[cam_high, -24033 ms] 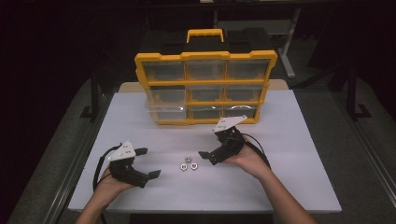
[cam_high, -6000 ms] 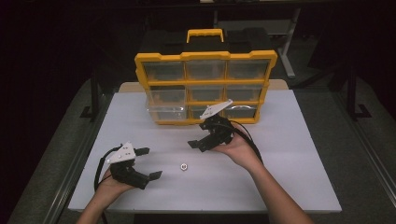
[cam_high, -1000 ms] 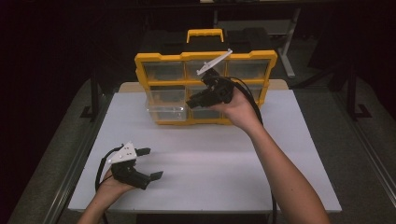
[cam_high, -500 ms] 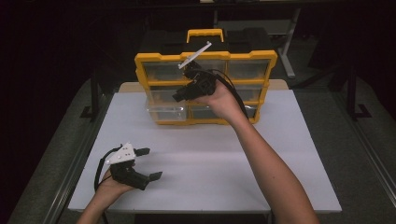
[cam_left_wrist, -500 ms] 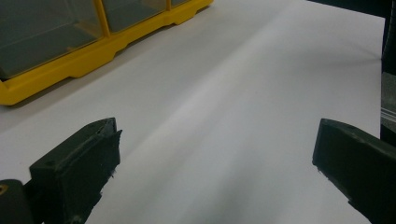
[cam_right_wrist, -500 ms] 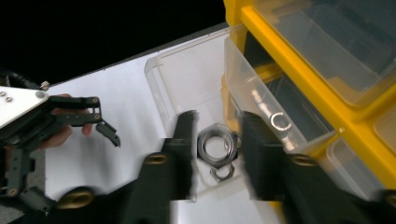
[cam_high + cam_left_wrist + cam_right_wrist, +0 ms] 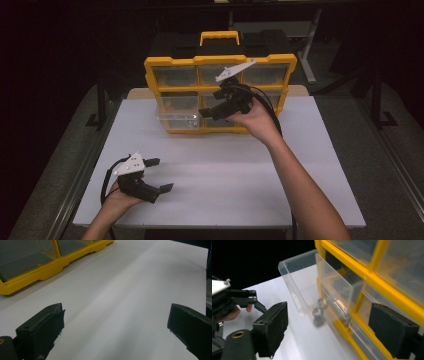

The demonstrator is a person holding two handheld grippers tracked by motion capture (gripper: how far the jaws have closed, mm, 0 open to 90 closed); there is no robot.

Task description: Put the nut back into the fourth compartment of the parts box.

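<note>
- Right gripper [image 7: 209, 112]: held before the yellow organiser [image 7: 220, 60], over its pulled-out clear drawer [image 7: 176, 120]; the jaws have just been opening, now stand wide and grip nothing
- Metal nuts [image 7: 319, 312]: lying inside the clear drawer, seen through its wall in the right gripper view
- Left gripper [image 7: 159, 174]: resting low at the near left of the white table [image 7: 325, 165], jaws spread wide, empty, well apart from the organiser

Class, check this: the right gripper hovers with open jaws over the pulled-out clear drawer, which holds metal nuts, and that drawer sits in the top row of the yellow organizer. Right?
One mistake: the clear drawer pulled out of the yellow organizer is in the bottom row, as the high view shows. The right gripper is open above it, nuts inside.
</note>
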